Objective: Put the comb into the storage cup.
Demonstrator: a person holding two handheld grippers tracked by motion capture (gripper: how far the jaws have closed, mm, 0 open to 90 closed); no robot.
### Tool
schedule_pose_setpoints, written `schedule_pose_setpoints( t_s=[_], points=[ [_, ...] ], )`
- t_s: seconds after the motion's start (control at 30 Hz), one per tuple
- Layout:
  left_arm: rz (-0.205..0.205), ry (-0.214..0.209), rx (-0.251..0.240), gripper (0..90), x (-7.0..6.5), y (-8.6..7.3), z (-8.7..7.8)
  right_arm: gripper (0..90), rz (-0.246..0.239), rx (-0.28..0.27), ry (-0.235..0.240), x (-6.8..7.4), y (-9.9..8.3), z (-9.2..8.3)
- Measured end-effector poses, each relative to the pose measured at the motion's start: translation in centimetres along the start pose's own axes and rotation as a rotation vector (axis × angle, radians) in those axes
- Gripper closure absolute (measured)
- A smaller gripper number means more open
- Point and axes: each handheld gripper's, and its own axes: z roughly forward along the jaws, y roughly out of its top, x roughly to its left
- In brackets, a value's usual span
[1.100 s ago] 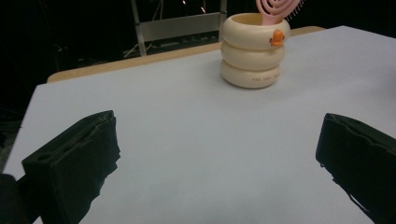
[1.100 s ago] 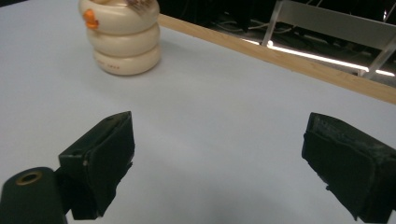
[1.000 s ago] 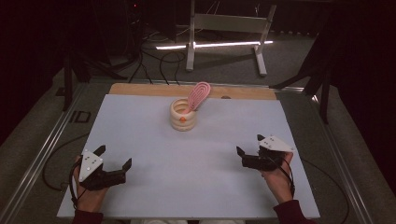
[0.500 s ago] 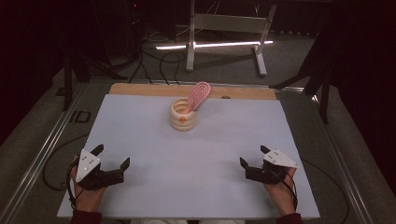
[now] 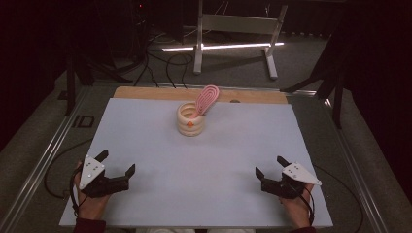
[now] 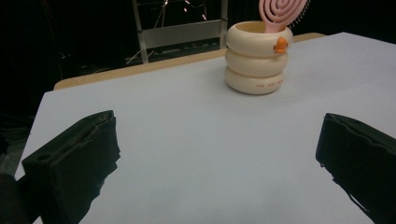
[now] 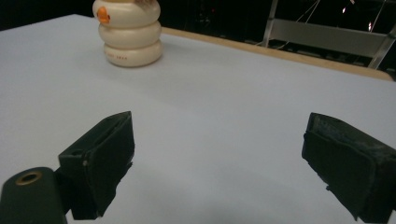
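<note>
A cream ribbed holder (image 5: 191,120) (image 6: 258,58) (image 7: 130,33) with a small orange mark stands at the far middle of the white table. A pink spiral-patterned brush (image 5: 206,100) (image 6: 280,13) leans out of it toward the right. My left gripper (image 5: 116,163) rests low at the near left, open, jaws wide apart with nothing between them (image 6: 219,154). My right gripper (image 5: 270,166) sits at the near right, open and empty too (image 7: 219,149). Both are far from the holder.
The white table top (image 5: 204,165) has a wooden strip (image 5: 145,93) along its far edge. Behind it stand a metal frame (image 5: 233,29) and cables on a dark floor. Metal rails (image 5: 48,155) run along both table sides.
My right gripper has pulled back toward the near edge and dropped lower. The left gripper has barely shifted. The holder and brush are unmoved.
</note>
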Motion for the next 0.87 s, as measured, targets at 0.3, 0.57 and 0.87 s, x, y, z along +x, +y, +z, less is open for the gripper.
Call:
schedule_pose_setpoints(
  t_s=[0.3,0.57,0.87],
  points=[
    [0.004,-0.005,-0.003,0.3,-0.3,-0.7,0.1,8.9,0.02,-0.068,-0.037,-0.1,0.1,-1.1],
    [0.011,0.006,-0.007,0.3,-0.5,-1.0,0.1,8.9,-0.004,-0.037,-0.048,0.2,0.1,-0.8],
    [0.013,-0.003,-0.004,0.3,-0.6,-1.2,0.3,8.9,0.005,-0.033,-0.043,0.1,0.1,-0.8]
  ],
)
